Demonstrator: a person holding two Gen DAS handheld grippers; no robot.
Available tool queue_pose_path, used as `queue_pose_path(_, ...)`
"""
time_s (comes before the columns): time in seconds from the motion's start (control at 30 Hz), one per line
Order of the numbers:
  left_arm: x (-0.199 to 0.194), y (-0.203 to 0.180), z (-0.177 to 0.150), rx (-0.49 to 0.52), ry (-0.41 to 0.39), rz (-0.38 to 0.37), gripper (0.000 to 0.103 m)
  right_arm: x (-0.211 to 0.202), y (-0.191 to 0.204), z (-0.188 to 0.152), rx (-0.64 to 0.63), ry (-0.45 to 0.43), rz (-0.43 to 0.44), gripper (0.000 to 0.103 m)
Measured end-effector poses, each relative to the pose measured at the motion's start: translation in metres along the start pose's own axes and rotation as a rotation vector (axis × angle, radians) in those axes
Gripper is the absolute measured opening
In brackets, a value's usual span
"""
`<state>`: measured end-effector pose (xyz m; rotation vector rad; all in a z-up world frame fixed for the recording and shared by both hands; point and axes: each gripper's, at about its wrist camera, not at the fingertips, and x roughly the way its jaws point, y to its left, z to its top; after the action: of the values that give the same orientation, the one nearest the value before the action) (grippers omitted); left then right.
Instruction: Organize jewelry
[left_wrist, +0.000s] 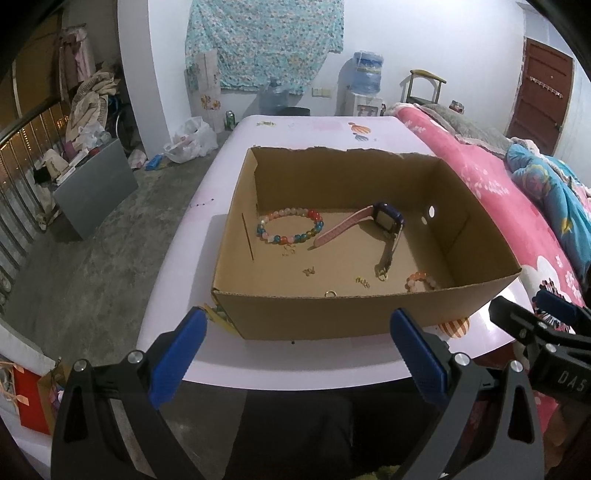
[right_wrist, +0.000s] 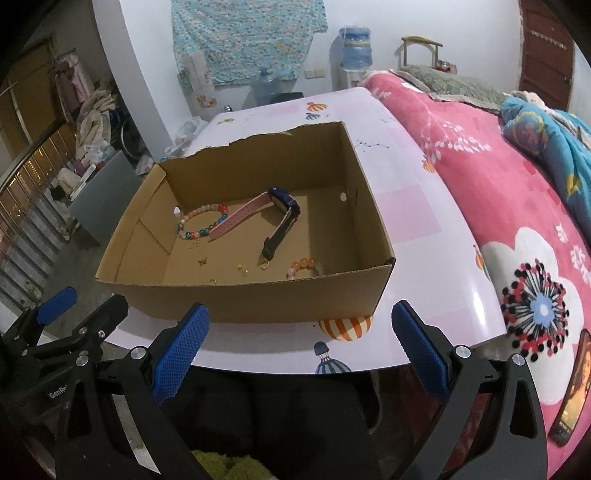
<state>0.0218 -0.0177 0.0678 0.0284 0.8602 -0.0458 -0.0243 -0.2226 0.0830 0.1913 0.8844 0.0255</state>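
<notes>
**Both grippers idle at the table edge; jewelry lying in the box**

Your left gripper (left_wrist: 295, 354) hangs short of the near edge of the table (left_wrist: 229, 177), its blue pads spread wide with nothing between them. Your right gripper (right_wrist: 299, 350) is the same: released, empty, held just off the table's near edge. In the left wrist view the right gripper shows at 3 o'clock; in the right wrist view the left one shows at 9 o'clock.

The cardboard box (left_wrist: 314, 314) sits open on the table straight ahead of you, at 12 o'clock from both grippers. Its far wall has a torn top edge.

Contents on the box floor, left wrist view:
- Multicoloured beaded bracelet (left_wrist: 290, 225), toward 10 o'clock, lying flat
- Watch (left_wrist: 386, 218) with a dark case and a pink strap, near the centre; the pink strap end lies just beside the beaded bracelet
- Orange beaded bracelet (left_wrist: 421, 280), toward 5 o'clock, partly hidden by the near wall
- A ring (left_wrist: 330, 294) against the near wall at 6 o'clock
- Several small gold pieces (left_wrist: 308, 271) scattered between the watch and the near wall; too small to identify

A pink floral blanket (right_wrist: 498, 206) lies along the table at 3 o'clock
</notes>
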Motion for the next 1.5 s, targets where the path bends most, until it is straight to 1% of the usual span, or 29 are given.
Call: queue_pose_path(1.5, 0.0039, 0.0051, -0.0007, -0.023, 0.019, 0.007, 0.098, 0.003, 0.0029, 0.0044, -0.01, 0.009, -0.018, 0.095)
